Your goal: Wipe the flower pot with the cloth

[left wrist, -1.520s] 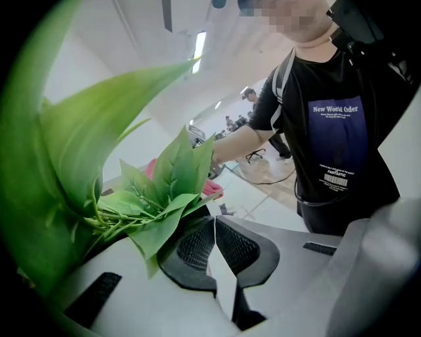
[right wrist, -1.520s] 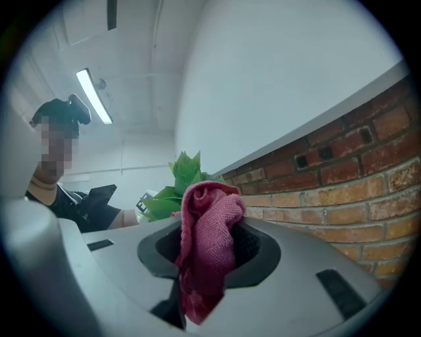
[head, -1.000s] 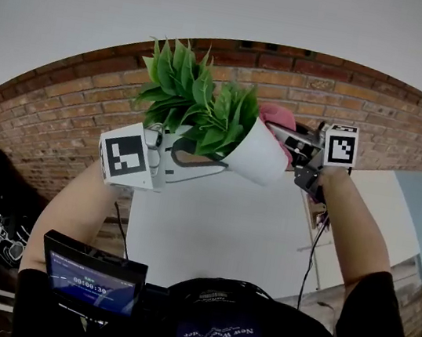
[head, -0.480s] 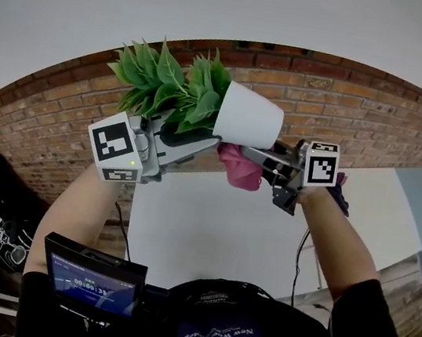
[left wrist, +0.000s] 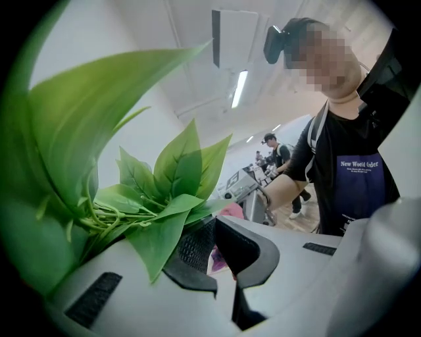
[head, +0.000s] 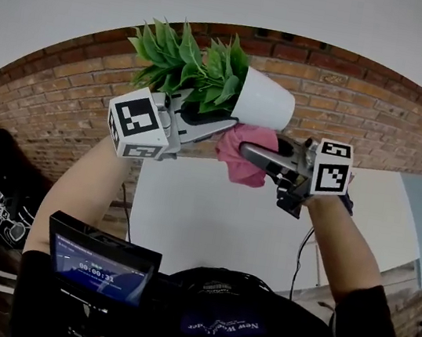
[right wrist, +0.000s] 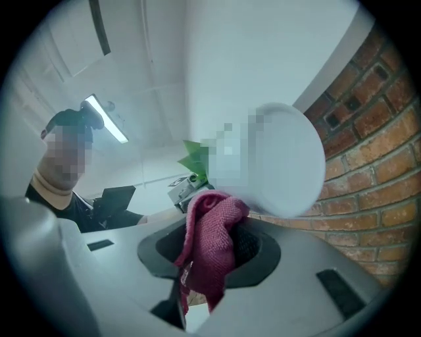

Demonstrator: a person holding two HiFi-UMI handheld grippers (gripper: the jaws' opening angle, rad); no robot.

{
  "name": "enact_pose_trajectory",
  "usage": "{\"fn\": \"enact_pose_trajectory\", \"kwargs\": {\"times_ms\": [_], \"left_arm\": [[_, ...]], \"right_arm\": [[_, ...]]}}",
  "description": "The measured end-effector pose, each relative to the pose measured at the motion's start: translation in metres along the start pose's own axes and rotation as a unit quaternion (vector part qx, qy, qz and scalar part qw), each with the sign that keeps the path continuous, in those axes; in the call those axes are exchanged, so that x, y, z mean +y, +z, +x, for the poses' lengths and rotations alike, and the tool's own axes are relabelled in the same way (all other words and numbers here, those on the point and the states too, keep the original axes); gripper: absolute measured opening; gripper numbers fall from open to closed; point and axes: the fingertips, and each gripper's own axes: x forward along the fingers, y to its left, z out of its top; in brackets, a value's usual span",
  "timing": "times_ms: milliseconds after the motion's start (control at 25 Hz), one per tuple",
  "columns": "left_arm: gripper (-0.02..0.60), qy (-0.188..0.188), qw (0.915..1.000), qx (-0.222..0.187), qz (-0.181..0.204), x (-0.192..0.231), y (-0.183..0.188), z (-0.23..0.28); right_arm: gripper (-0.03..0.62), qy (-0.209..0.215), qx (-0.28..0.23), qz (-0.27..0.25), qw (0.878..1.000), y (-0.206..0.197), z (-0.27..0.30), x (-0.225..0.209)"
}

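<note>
- PICTURED: the white flower pot (head: 265,101) is held aloft in front of a brick wall (head: 379,111), above a white table (head: 218,220). Its mouth is buried in the plant's green leaves (head: 184,60), so the rim and the exact point of the hold cannot be made out.
- In the right gripper view a mosaic patch covers the pot's left side, and only the round base end shows clearly. In the left gripper view foliage fills the left half and the pot itself is hard to pick out.
- The pot lies on its side, its long axis running roughly level across the head view, with mouth and foliage to the left and base to the right.
- The left gripper (head: 220,119) reaches in from the left at the pot's mouth and carries the pot, jaws clenched almost together (only a thin gap shows between the black pads).
- The right gripper (head: 252,151) comes in from the right, just below the pot, jaws clamped on a pink cloth (head: 239,164). The cloth bunches up out of the pads against the pot's underside.
- Lower left in the head view, a small screen (head: 96,268) sits in front of the person's chest.
</note>
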Motion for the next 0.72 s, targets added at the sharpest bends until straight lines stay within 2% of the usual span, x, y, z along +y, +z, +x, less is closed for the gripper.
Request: {"fn": "enact_pose_trajectory", "kwargs": {"times_ms": [240,440,600,720], "left_arm": [[0.008,-0.004,0.9992,0.037,0.013,-0.011,-0.018,-0.003],[0.008,-0.033,0.9968,0.066,0.029,-0.027,-0.034,-0.002],[0.008,-0.055,0.9955,0.06,0.047,-0.042,-0.026,-0.005],[0.008,-0.06,0.9965,0.047,0.036,-0.046,-0.018,-0.009]], "right_arm": [[0.109,-0.019,0.007,-0.038,0.999,0.009,-0.005,0.019],[0.109,-0.059,0.005,-0.079,0.995,0.037,-0.015,0.016],[0.109,-0.077,0.009,-0.1,0.992,0.056,-0.025,0.009],[0.109,-0.093,0.005,-0.108,0.99,0.067,-0.037,-0.001]]}}
